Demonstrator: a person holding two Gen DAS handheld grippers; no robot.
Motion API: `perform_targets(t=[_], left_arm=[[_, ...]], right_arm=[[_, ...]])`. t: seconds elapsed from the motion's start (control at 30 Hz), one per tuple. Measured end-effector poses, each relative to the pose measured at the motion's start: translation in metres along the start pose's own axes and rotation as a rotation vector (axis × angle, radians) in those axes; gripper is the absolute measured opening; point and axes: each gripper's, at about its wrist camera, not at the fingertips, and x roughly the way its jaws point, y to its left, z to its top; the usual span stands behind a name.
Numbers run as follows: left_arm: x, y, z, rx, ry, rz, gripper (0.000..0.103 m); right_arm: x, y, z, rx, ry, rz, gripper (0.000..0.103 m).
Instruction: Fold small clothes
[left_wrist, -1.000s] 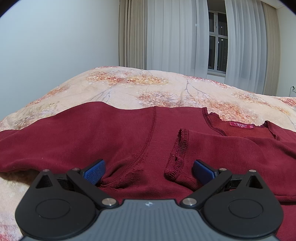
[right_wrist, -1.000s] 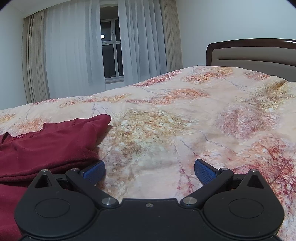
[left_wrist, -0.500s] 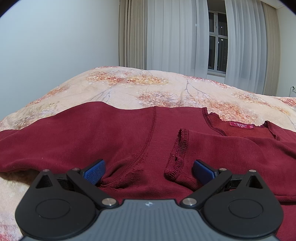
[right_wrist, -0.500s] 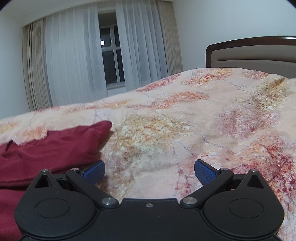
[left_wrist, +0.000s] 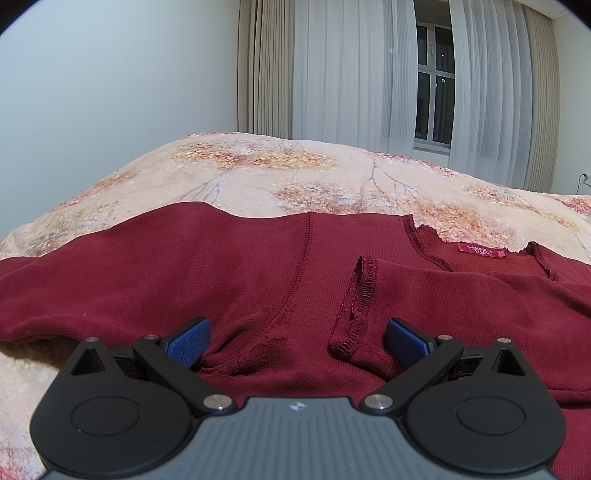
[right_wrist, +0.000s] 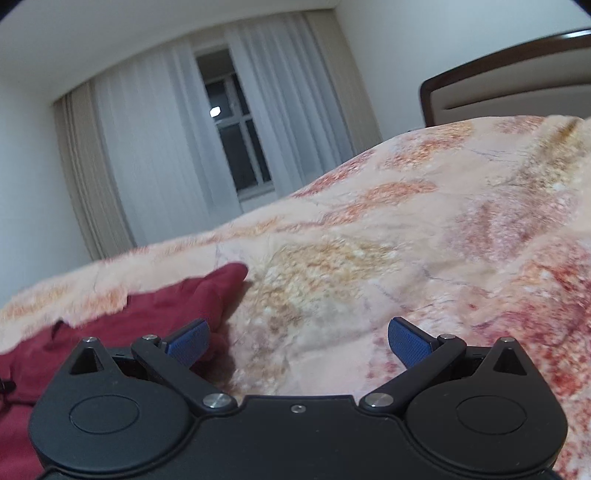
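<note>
The dark red top (left_wrist: 221, 280) is lying on the bed (left_wrist: 295, 177) with one sleeve (left_wrist: 424, 295) folded across, and both the left claw (left_wrist: 295, 338) and right claw (right_wrist: 297, 338) are gaping empty, so most folds are remaining.

Left claw (left_wrist: 297, 341) and right claw (right_wrist: 297, 341) both gape wide, level.

A home bedroom: a bed (right_wrist: 424, 258) under a peach floral blanket (left_wrist: 295, 177) fills the lower frame, a dark wooden headboard (right_wrist: 498, 77) stands at upper right, and sheer white curtains (left_wrist: 351, 74) hang over a window (right_wrist: 236, 144) at upper centre, between plain pale walls (left_wrist: 110, 92).
</note>
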Motion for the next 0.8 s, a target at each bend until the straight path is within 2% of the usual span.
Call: perform_targets(t=[0.07,0.2,0.33,0.5,0.6,0.67,0.73,0.8], left_arm=[[0.0,0.0,0.0,0.0,0.0,0.0,0.102],[0.0,0.0,0.0,-0.002,-0.001,-0.002,0.102],[0.0,0.0,0.0,-0.002,-0.001,-0.001,0.102],[0.0,0.0,0.002,-0.001,0.006,-0.007,0.103],[-0.012,0.005,0.016,-0.002,0.035,-0.061,0.103],[-0.031,0.014,0.024,-0.029,0.009,-0.102,0.103],[-0.05,0.024,0.031,-0.064,0.0,-0.13,0.103],[-0.067,0.039,0.035,-0.085,0.027,-0.164,0.103]], right_arm=[[0.005,0.005,-0.001,-0.028,0.023,0.011,0.103],[0.015,0.008,-0.003,-0.053,0.086,-0.031,0.103],[0.014,0.01,-0.004,-0.067,0.085,-0.048,0.103],[0.006,-0.002,0.001,0.001,0.06,0.002,0.103],[-0.01,-0.004,0.017,0.047,0.083,0.008,0.103],[-0.032,0.004,0.025,0.024,0.065,0.024,0.103],[-0.052,0.015,0.03,0.0,0.069,0.073,0.103],[-0.07,0.031,0.03,-0.033,0.102,0.139,0.103]])
